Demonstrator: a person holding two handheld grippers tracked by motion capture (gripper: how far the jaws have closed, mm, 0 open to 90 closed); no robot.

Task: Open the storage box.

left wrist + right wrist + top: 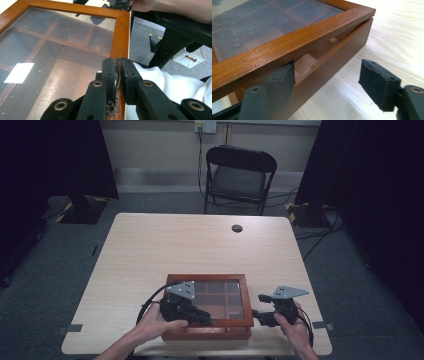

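Note:
A shallow wooden box with a glass-paned lid sits at the table's near edge. My left gripper reaches over its front rim. In the left gripper view, the gripper is shut on a small brass handle fixed to the lid's frame. My right gripper stands at the box's right side. In the right gripper view, that gripper is open. One pad lies against the box wall under the lid, the other over the table. The lid is lifted slightly off the base, and a narrow gap shows dividers inside.
The light wooden table has a round cable hole near its far edge. A black folding chair stands beyond it. Dark curtains hang at both sides. A black seat frame and white cloth lie close behind the box's front.

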